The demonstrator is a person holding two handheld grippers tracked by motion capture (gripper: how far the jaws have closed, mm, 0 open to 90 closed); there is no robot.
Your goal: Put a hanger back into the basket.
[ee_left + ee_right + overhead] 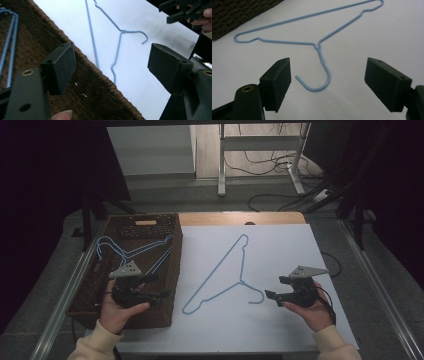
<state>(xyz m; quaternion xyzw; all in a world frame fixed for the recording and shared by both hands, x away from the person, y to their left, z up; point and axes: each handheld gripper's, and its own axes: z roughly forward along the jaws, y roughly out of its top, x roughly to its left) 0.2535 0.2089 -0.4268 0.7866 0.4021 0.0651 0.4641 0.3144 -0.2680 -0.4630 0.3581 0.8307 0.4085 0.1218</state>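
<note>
Right gripper (327,85) jaws spread near blue hanger (312,42); left gripper (112,72) jaws spread, empty; no readable writing.

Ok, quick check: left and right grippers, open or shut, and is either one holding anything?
Left gripper: jaws open, nothing between them, over the wicker basket.
Right gripper: jaws open, empty, facing the blue hanger on the table.

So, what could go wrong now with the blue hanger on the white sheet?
1. The blue hanger is thin wire lying flat on the white sheet. The open right gripper, aimed at its hook, may slide over the wire or push it away.
2. More hangers lie crossed in the wicker basket. The open left gripper above it could lift two tangled together.
</note>
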